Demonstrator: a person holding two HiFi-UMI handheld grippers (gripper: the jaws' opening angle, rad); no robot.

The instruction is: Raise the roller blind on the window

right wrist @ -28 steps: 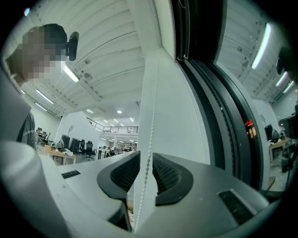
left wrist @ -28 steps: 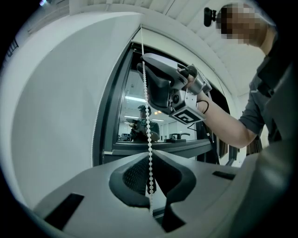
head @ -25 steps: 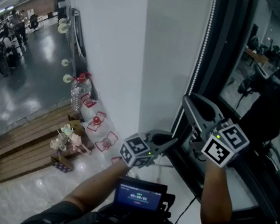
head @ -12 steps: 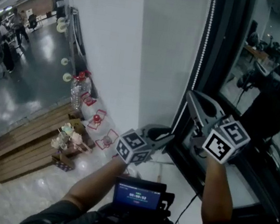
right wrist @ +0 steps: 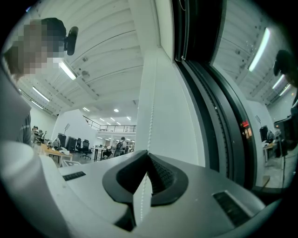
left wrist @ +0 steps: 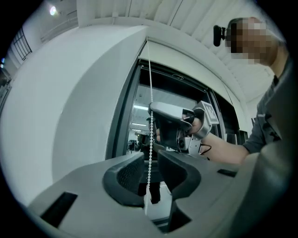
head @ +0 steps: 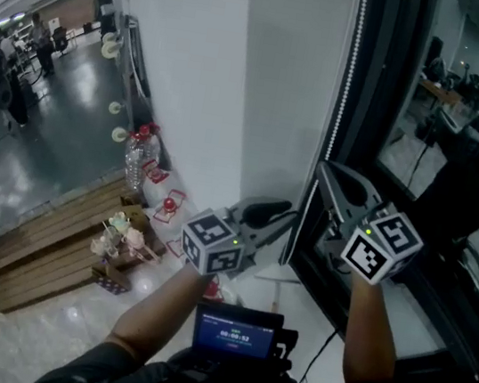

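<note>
The white beaded blind chain is pinched between the closed jaws of the right gripper. The left gripper has just been opening its jaws; they stand wide, with the chain hanging free between them.

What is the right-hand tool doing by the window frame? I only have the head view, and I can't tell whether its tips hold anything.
Observer: The right gripper is shut on the bead chain, which runs up in front of the white wall.
Operator: And the left one, lower down?
Observer: The left gripper has just been opening. Its jaws stand apart, and the same chain hangs loose between them.
Operator: So only one of them grips it?
Observer: Yes. The left gripper view shows the right gripper higher up on that chain, closed on it.
</note>
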